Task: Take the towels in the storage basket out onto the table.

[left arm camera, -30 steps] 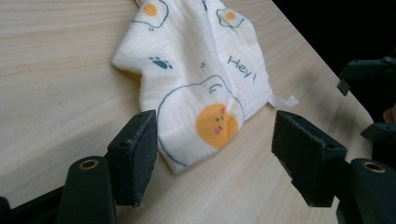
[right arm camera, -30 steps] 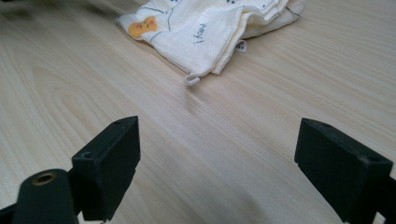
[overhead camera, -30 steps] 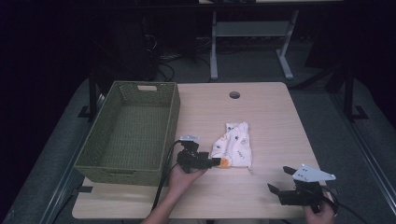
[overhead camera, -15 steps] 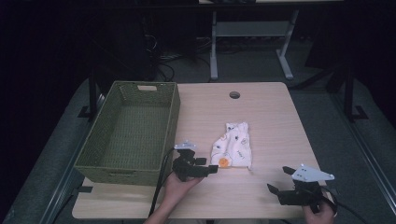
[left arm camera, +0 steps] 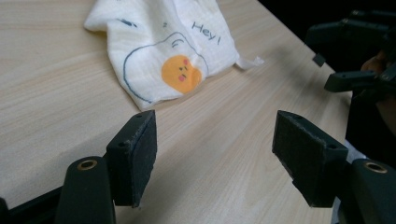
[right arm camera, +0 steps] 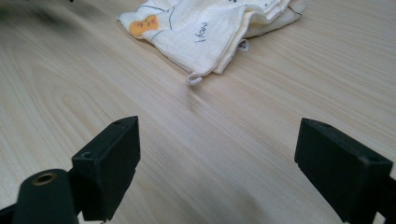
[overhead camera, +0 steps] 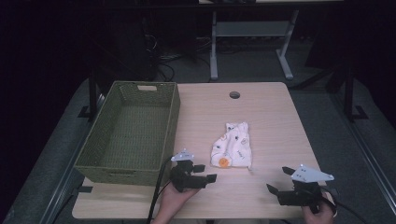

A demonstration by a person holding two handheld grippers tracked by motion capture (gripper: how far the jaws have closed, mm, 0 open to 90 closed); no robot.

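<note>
Pulling back toward me, my left gripper point(overhead camera: 200, 176) is now sitting clear of the cloth point(overhead camera: 232, 150), jaws spread and empty. My right gripper point(overhead camera: 285, 186) is waiting, also spread. Cloth is lying at one o'clock from the left, nearer to it, long axis running away from me.

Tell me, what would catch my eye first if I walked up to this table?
Probably the white cloth printed with a cartoon fried egg and the word "Hey!", lying crumpled in the middle of the pale wooden table. Next, the big green woven basket standing empty at the table's left. At the near edge, a person holds two black grippers, the left gripper and right gripper, both open and holding nothing.
</note>
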